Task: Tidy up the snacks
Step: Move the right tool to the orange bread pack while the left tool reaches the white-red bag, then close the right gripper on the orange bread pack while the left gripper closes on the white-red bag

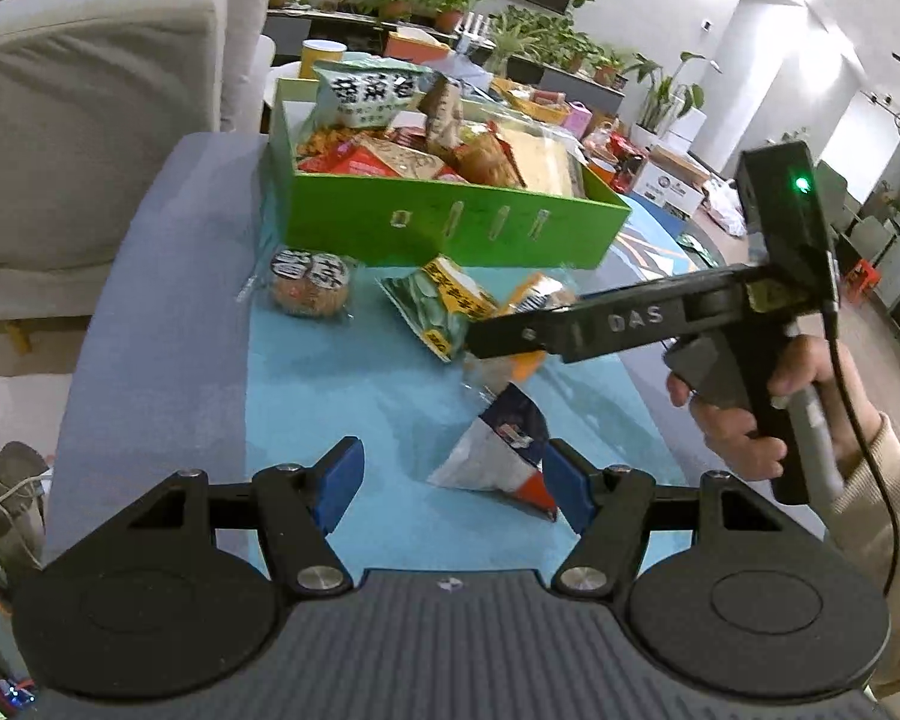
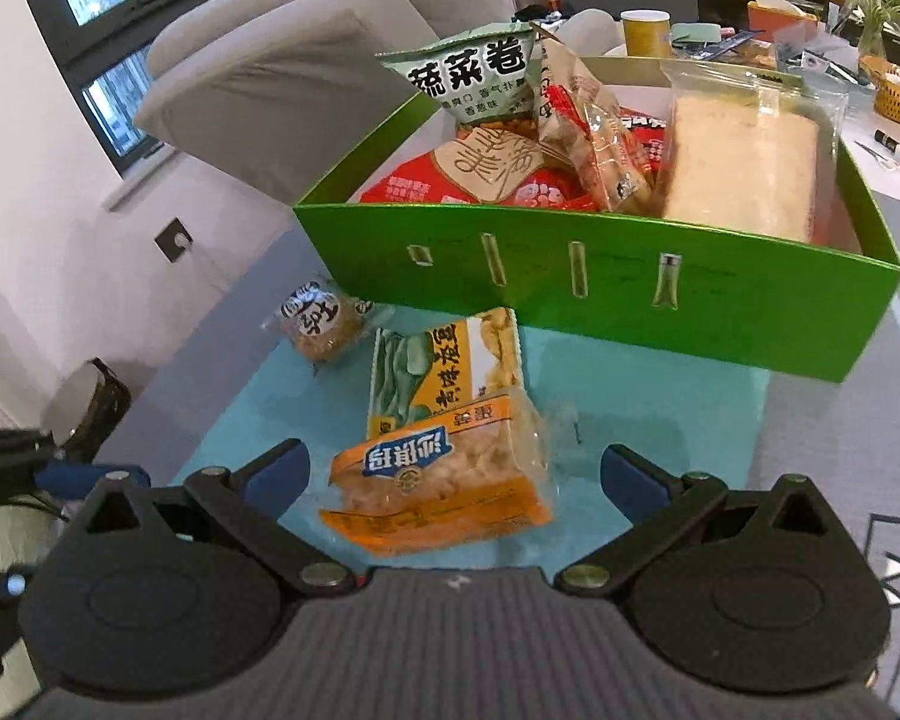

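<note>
Both fingers of right gripper (image 2: 455, 477) flank orange snack pack (image 2: 444, 480)

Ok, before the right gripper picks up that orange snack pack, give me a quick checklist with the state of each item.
1. Right gripper open: ok, both fingers spread wide.
2. Orange snack pack between the fingers: ok, it lies in the gap, nothing touching it.
3. Pack free to lift: not ok, its far end lies on or against the green pea bag.
4. Room in the green box: cannot tell, it is already heaped with snacks.
5. Left gripper out of the way: ok, open over the white and blue packet, off to the side.
</note>
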A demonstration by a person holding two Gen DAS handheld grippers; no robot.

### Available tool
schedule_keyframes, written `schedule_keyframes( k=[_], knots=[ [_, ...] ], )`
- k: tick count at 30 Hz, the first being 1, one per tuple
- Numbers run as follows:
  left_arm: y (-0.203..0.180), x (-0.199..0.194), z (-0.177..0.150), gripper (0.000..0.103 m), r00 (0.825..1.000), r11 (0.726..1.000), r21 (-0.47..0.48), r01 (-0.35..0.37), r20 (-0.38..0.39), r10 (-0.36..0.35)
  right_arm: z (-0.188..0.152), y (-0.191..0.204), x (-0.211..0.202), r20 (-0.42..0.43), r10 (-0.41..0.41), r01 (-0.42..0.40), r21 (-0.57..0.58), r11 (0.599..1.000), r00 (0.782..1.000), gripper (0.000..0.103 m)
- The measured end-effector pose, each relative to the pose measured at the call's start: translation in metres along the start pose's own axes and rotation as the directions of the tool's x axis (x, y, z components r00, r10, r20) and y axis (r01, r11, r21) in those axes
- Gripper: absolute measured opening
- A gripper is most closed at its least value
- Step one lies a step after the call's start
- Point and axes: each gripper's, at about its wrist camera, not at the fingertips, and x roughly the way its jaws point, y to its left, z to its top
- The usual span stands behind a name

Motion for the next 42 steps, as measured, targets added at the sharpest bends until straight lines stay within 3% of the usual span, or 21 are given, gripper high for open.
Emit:
schedule_keyframes(
  k=[4,6,8,13,22,26,29,32,42],
  knots=[
    [-0.011,0.006,-0.005,0.063,0.999,0.999,0.023,0.031,-0.015,-0.03,-0.006,0.006,-0.002,0.038,-0.001,0.002,-0.026,1.0,0.999,0.093],
    [-0.017,0.012,-0.006,0.063,0.999,0.999,0.038,0.037,-0.027,-0.036,-0.007,0.004,-0.002,0.046,0.024,-0.024,0.007,1.0,0.999,0.091],
    [-0.023,0.019,-0.006,0.063,0.998,0.997,0.057,0.046,-0.04,-0.044,-0.007,-0.001,-0.002,0.045,0.035,-0.038,0.058,0.998,0.998,0.083],
    [-0.032,0.037,-0.004,0.063,0.996,0.995,0.073,0.065,-0.069,-0.06,-0.013,0.002,-0.009,0.073,0.011,-0.017,0.089,0.996,0.997,0.081],
    [-0.035,0.064,-0.002,0.063,0.997,0.994,0.111,-0.016,-0.067,0.024,-0.014,-0.009,-0.052,0.193,-0.033,-0.003,0.18,0.984,0.981,0.081],
    [-0.033,0.071,-0.002,0.062,0.999,0.994,0.102,-0.043,-0.023,0.046,-0.016,-0.018,-0.059,0.198,-0.048,0.006,0.203,0.979,0.979,0.081],
    [-0.037,0.075,-0.001,0.047,0.999,0.989,0.138,-0.053,-0.001,0.054,-0.021,-0.024,-0.055,0.19,-0.058,0.011,0.238,0.971,0.98,0.081],
    [-0.032,0.074,0.006,0.043,1.0,0.994,0.112,-0.018,-0.009,0.02,-0.025,-0.03,-0.058,0.206,-0.057,-0.001,0.269,0.963,0.977,0.081],
    [-0.036,0.047,0.023,0.043,0.996,0.993,0.112,-0.032,0.09,0.021,-0.019,-0.038,-0.082,0.265,-0.119,0.049,0.255,0.966,0.957,0.081]
  ],
)
